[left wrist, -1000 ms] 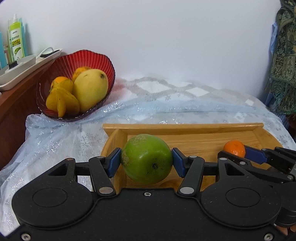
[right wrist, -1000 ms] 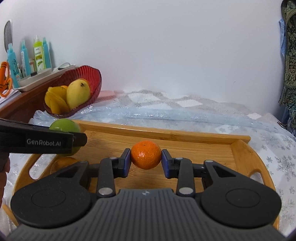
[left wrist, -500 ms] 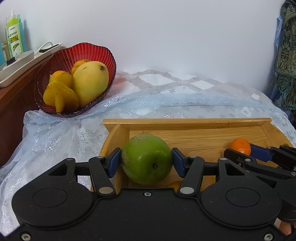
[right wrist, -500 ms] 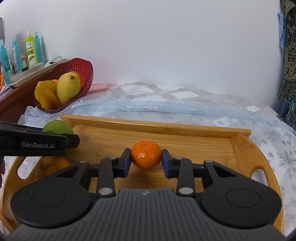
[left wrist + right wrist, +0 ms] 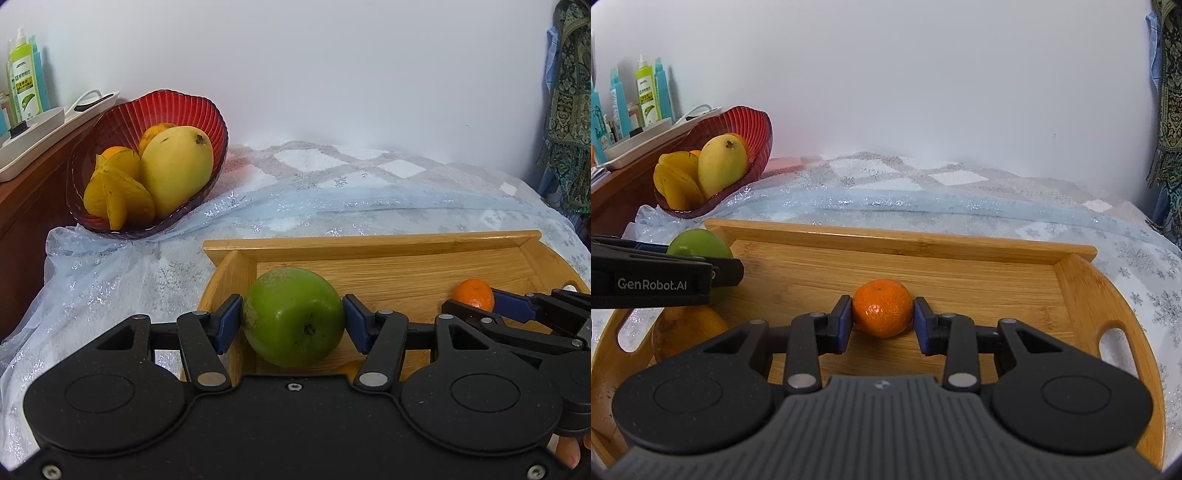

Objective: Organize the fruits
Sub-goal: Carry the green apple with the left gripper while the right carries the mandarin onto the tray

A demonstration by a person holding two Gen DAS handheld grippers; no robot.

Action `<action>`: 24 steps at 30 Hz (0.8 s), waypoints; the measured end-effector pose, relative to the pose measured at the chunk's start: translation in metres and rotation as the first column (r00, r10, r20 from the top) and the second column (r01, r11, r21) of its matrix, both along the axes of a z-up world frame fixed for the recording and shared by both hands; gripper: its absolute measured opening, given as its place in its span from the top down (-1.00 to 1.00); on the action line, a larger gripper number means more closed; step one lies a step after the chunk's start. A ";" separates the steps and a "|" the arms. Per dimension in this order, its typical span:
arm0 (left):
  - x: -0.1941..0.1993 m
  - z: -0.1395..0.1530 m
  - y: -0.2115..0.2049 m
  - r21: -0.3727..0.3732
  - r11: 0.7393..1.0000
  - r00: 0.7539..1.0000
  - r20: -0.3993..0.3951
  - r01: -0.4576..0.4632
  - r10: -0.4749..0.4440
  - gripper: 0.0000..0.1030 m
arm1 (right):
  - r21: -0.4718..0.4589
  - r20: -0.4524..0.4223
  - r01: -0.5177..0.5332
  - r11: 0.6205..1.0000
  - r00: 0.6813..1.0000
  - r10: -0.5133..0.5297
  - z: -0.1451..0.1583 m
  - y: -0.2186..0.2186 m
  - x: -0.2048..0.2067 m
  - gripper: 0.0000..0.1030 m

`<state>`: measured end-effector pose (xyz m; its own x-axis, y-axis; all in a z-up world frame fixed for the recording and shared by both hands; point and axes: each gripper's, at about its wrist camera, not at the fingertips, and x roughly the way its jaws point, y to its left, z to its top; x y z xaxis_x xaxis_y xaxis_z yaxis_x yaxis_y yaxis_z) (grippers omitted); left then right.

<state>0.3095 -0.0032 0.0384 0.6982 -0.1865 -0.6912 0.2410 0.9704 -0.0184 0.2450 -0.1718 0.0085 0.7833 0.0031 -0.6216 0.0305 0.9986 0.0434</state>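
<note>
With the left gripper clamping the apple and the right gripper pinching the tangerine over the tray, carry each level to the bowl, releasing only once low inside.

i see a cloth-covered table carrying a wooden tray and a red bowl.

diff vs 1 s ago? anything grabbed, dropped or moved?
Nothing grabbed or dropped. The left gripper is still shut on the green apple and the right gripper on the tangerine, both over the wooden tray. Only the framing drifted slightly. The red bowl and its fruit are unchanged.
</note>
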 end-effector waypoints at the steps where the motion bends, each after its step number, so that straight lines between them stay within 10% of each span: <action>1: 0.000 0.000 0.000 0.001 1.000 1.000 0.000 0.001 -0.001 -0.10 | -0.003 -0.001 -0.001 1.000 1.000 0.001 0.000 0.000 0.000 0.22; 12: -0.001 0.000 -0.001 0.009 1.000 1.000 0.001 0.001 -0.001 -0.10 | -0.018 -0.006 -0.004 1.000 1.000 0.004 0.000 0.003 0.000 0.22; 24: -0.007 0.004 0.003 0.008 1.000 1.000 0.010 -0.016 0.016 -0.28 | 0.002 -0.017 -0.003 1.000 1.000 0.003 0.001 0.001 -0.005 -0.22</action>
